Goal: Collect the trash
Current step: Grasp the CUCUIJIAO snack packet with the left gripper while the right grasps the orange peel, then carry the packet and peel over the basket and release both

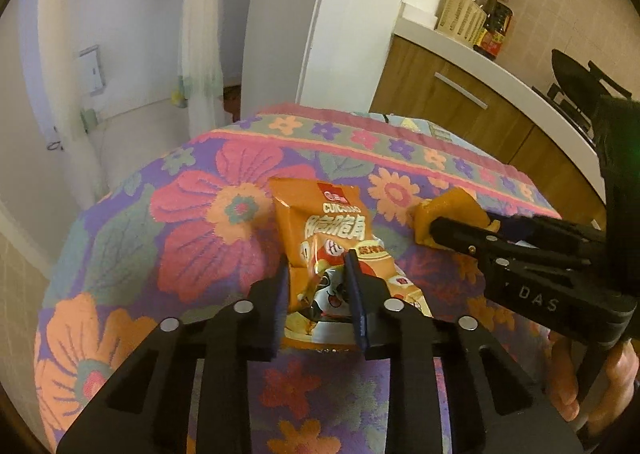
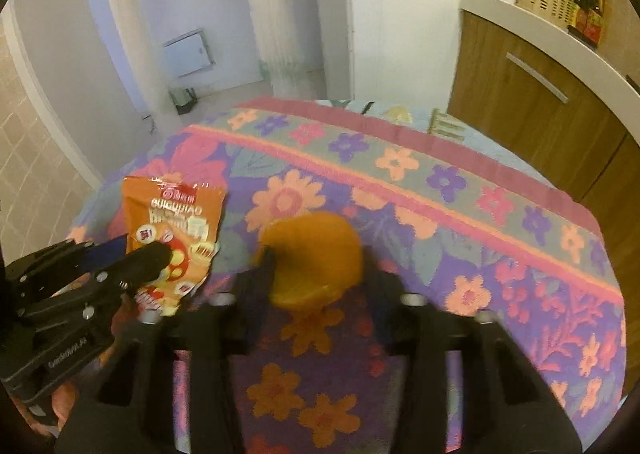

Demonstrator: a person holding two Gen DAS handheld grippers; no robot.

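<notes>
An orange snack bag [image 1: 320, 238] lies on the flowered tablecloth [image 1: 200, 238]. My left gripper [image 1: 318, 274] has its jaws on either side of the bag's near half, pressing into it. The bag also shows in the right wrist view [image 2: 172, 222], with the left gripper [image 2: 132, 254] on it. An orange peel [image 2: 316, 258] sits between the jaws of my right gripper [image 2: 316, 270], which stand apart around it. In the left wrist view the right gripper [image 1: 436, 230] is at the peel [image 1: 448, 210].
The tablecloth's far edge [image 2: 400, 122] drops off toward a white wall and wooden cabinets [image 2: 540, 106]. A counter [image 1: 460, 42] holds a basket and a dark bottle [image 1: 494, 26]. Small items [image 2: 444, 122] lie at the far table edge.
</notes>
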